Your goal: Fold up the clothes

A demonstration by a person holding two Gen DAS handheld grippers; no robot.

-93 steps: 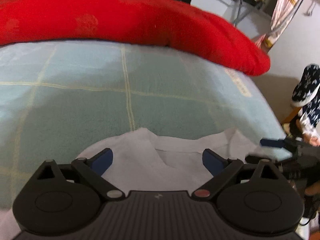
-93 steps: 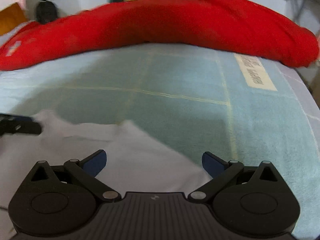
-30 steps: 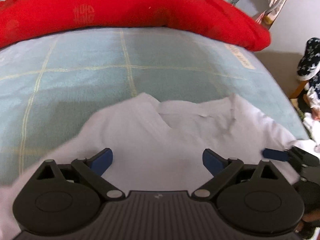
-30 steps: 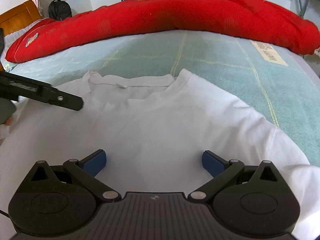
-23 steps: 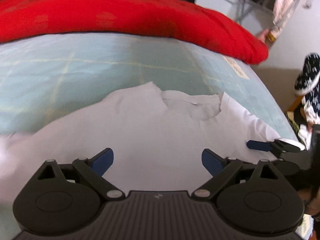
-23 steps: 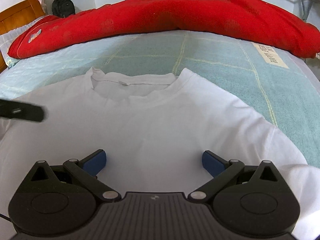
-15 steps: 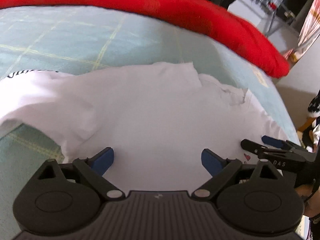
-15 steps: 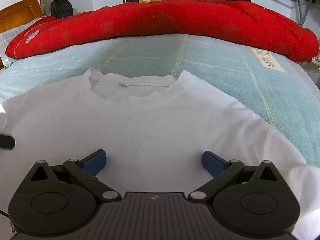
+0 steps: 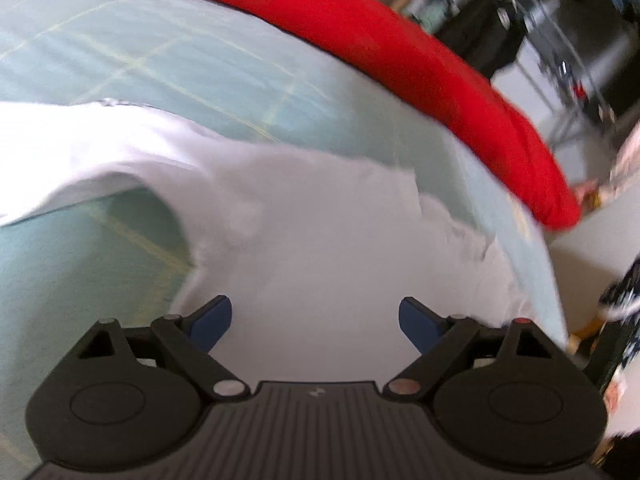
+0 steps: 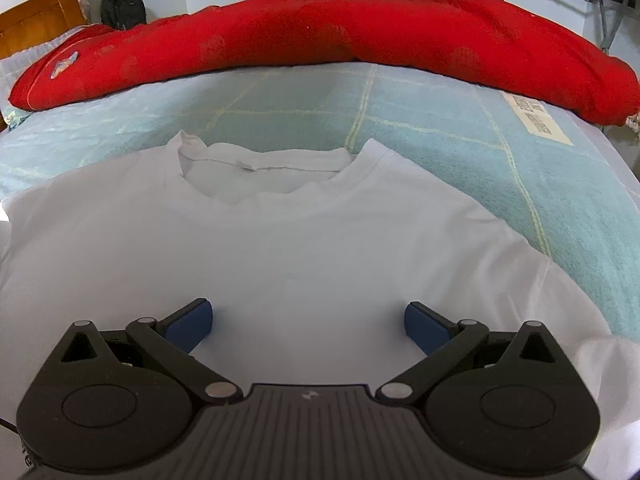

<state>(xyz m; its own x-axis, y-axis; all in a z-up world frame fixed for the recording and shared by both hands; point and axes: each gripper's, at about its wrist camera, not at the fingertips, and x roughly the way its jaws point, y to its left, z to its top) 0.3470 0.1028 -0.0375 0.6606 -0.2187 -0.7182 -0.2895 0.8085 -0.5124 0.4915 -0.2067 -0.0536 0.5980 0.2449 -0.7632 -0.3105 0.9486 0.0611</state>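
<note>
A: T-shirt (image 10: 320, 240) first: we found 1 white one, spread front-up on the pale green blanket (image 10: 500, 148) that covers the bed, neckline (image 10: 256, 176) toward the long red quilt (image 10: 320, 32) rolled along the far side.

B: We judged it light, limp cotton. It would sag and drag if we lifted it by 1 point, and a thin single layer could slip from the pads.

A: So we thought the hems and shoulder seams, where the cloth is doubled, were the places to pinch. The left sleeve (image 9: 80, 160) lay out to the side in the blurred left wrist view, its edge lifted off the blanket.

B: And the grippers? We counted 2. The left gripper (image 9: 316, 320) hung over the shirt's body with its jaws wide; they had just been closing a little, with nothing pinched between them.

A: The right gripper (image 10: 308, 322) stood equally wide over the chest, its pads apart and no fold caught in them.

B: 1 shirt, 2 sleeves to turn in, we reckoned, and no fold yet made.
</note>
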